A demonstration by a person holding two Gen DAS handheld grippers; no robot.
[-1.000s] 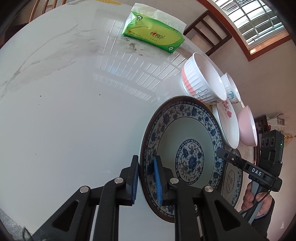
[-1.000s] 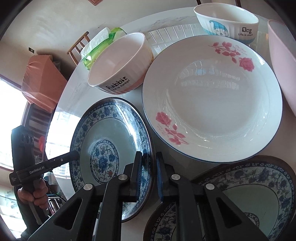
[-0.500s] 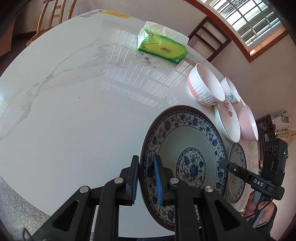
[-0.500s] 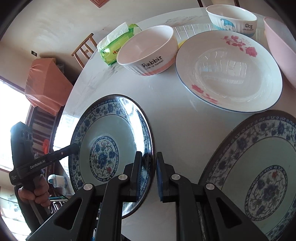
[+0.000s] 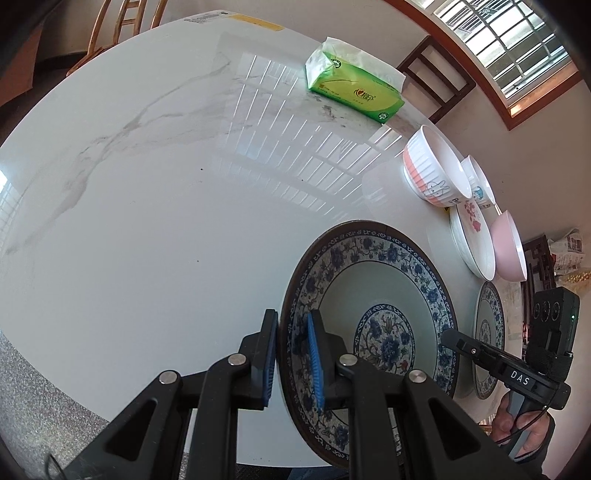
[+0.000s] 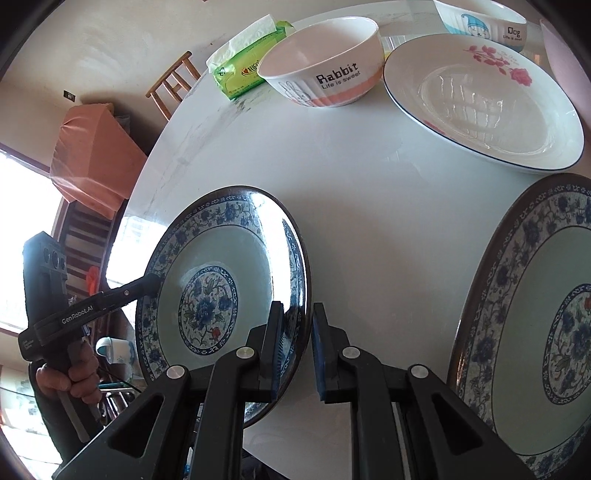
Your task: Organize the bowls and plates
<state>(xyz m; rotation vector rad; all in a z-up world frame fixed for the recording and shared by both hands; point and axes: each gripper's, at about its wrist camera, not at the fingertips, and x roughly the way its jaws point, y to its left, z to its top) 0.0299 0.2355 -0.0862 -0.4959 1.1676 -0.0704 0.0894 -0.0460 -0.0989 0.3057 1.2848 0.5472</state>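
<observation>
Your blue-patterned plate (image 5: pixel 369 325) has drifted from bowls toward worktop (image 5: pixel 147 221) near edge; left gripper (image 5: pixel 291 354) and right gripper (image 6: pixel 297 350) jaws each pinch opposite rim, plate tilted above worktop.

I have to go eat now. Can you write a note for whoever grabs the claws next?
Left claw: shut on the near rim of a blue-patterned plate.
Right claw: shut on the opposite rim of the same plate, so both carry it, tilted above the table.
On the table: second blue-patterned plate, rose plate, Rabbit bowl, Dog bowl, pink bowl, tissue pack.
Done: nothing stacked yet.
Left: set this plate down, stack plates together, then bowls.
</observation>
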